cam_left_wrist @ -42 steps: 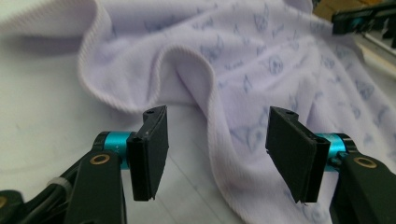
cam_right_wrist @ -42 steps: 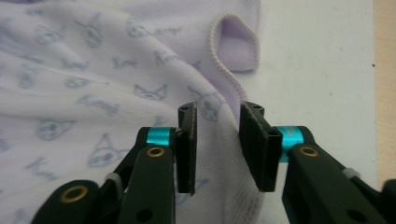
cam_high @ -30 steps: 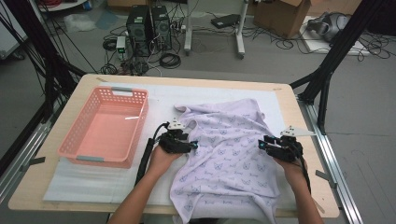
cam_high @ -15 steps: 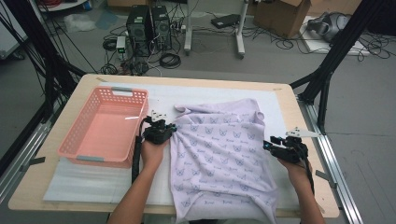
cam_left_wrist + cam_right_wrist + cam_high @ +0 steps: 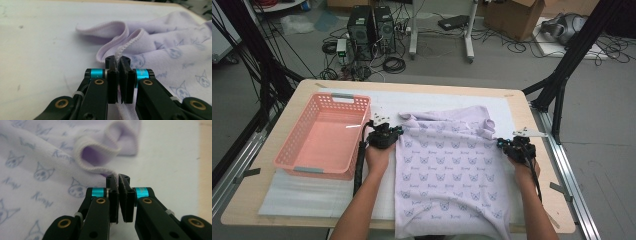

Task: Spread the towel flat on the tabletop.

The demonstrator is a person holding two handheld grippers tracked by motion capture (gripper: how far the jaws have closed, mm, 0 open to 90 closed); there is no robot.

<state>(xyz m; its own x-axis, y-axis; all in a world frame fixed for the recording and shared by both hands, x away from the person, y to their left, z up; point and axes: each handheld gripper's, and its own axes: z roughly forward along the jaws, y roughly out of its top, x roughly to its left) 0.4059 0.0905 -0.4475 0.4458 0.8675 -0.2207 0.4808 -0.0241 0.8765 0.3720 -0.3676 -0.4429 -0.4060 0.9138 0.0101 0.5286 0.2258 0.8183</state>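
A lavender shirt with a cat print lies spread on the white mat, its lower part hanging over the table's near edge. My left gripper is at the shirt's left edge, near the upper corner. In the left gripper view it is shut on the stitched hem of the shirt. My right gripper is at the shirt's right edge, below a folded sleeve. Its jaws have just closed, and in the right gripper view it pinches the shirt's edge at its tips.
A pink plastic basket with nothing in it stands on the mat just left of my left hand. The white mat covers most of the wooden table. Black frame legs, computers and cables are on the floor behind.
My left gripper moved left and away toward the basket, pulling the shirt's left edge out. The right gripper shifted slightly away from me at the right edge. The shirt now lies wider and flatter.
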